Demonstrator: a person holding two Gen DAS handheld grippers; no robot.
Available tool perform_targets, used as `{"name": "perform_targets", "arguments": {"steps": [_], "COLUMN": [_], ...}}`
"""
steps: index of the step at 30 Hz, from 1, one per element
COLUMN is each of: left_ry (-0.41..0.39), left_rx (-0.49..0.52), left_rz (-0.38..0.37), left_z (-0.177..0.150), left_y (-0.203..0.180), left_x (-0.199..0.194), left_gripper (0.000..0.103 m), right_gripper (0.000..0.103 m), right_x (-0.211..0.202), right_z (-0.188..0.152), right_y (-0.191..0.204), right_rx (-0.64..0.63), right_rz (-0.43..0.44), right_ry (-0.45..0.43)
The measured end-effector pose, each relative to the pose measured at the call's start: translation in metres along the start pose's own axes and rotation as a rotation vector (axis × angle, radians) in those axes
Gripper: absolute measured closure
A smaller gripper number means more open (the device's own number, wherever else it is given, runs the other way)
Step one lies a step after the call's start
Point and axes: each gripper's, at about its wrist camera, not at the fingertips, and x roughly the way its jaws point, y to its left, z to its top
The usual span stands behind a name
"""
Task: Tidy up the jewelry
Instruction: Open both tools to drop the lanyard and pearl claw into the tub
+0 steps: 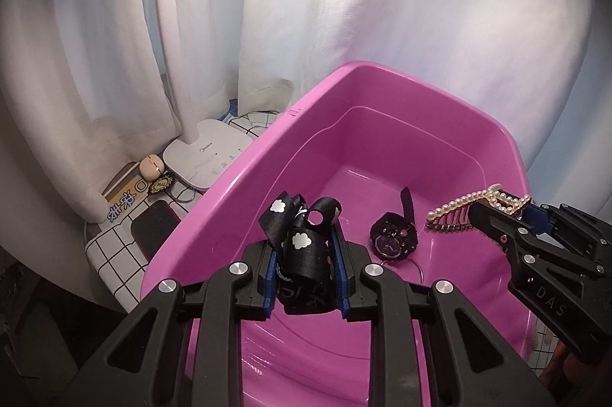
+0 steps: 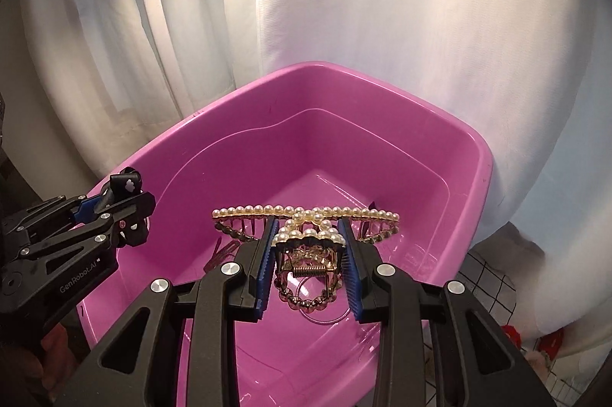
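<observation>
A pink plastic tub [image 1: 267, 154] fills both views; it also shows in the right wrist view [image 2: 470, 185]. My left gripper [image 1: 306, 246] is shut on a black ribbon bow with white clouds [image 1: 302, 238], held over the tub. My right gripper [image 2: 308, 238] is shut on a gold pearl hair claw clip [image 2: 306, 215], also held over the tub. In the left wrist view the right gripper [image 1: 508, 212] and the clip [image 1: 459, 204] show at the right. A black wristwatch [image 1: 394, 238] lies on the tub floor with a thin ring [image 1: 415, 269] beside it.
A white lamp base [image 1: 208, 150], a dark phone [image 1: 153, 227], a small cream case [image 1: 150, 166] and a box [image 1: 126, 192] sit on the checked cloth left of the tub. White curtains hang behind. A pink hair clip [image 2: 222, 254] lies in the tub.
</observation>
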Motion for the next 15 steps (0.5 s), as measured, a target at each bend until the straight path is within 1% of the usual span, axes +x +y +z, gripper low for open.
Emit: {"name": "perform_targets", "arguments": {"steps": [5, 9, 10, 11, 12, 14, 15], "left_ry": [0.034, 0.048, 0.054, 0.056, 0.051, 0.038, 0.034], "left_rx": [0.013, 0.022, 0.023, 0.022, 0.018, 0.013, 0.015], "left_rz": [0.006, 0.013, 0.021, 0.03, 0.035, 0.035, 0.033], "left_z": [0.001, 0.002, 0.002, 0.002, 0.002, 0.003, 0.003], "left_y": [-0.001, -0.003, -0.003, -0.002, -0.001, 0.002, 0.002], "left_x": [0.009, 0.012, 0.013, 0.014, 0.014, 0.013, 0.012], "left_gripper": [0.077, 0.067, 0.053, 0.035, 0.03, 0.025, 0.024], "right_gripper": [0.072, 0.072, 0.072, 0.072, 0.072, 0.072, 0.072], "right_x": [0.021, 0.024, 0.023, 0.023, 0.022, 0.021, 0.021], "right_z": [0.004, 0.003, 0.004, 0.004, 0.005, 0.006, 0.006], "right_y": [0.004, 0.003, 0.005, 0.005, 0.005, 0.003, 0.001], "right_rx": [0.004, 0.003, 0.0, -0.002, -0.004, -0.001, 0.003], "right_rz": [-0.017, -0.033, -0.038, -0.045, -0.052, -0.059, -0.062], "right_ry": [0.054, 0.054, 0.052, 0.049, 0.046, 0.044, 0.041]}}
